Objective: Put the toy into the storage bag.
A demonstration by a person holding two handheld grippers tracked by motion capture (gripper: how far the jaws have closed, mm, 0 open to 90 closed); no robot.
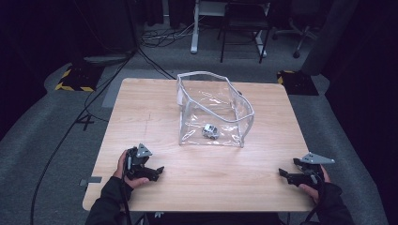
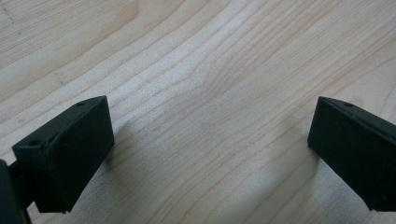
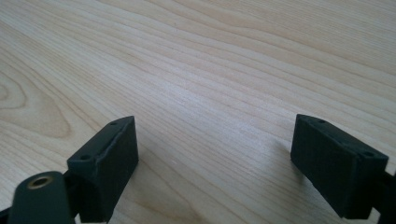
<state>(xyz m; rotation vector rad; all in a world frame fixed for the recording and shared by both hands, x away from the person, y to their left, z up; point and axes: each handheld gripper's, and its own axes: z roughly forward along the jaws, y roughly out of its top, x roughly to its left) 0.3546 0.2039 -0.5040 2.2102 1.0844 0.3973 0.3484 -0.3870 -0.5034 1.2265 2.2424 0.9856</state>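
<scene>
Clear plastic bag (image 1: 213, 110) stands open at upper centre of the wooden desk (image 1: 202, 173).
Left gripper (image 1: 157, 172) at lower left, right gripper (image 1: 283, 173) at lower right, jaws released, well apart from it.

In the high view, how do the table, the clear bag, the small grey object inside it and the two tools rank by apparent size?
1. Table, largest.
2. Clear bag.
3. Left tool and right tool: these look about equal, so I do not rank them.
4. Small grey object inside the bag, smallest.
</scene>
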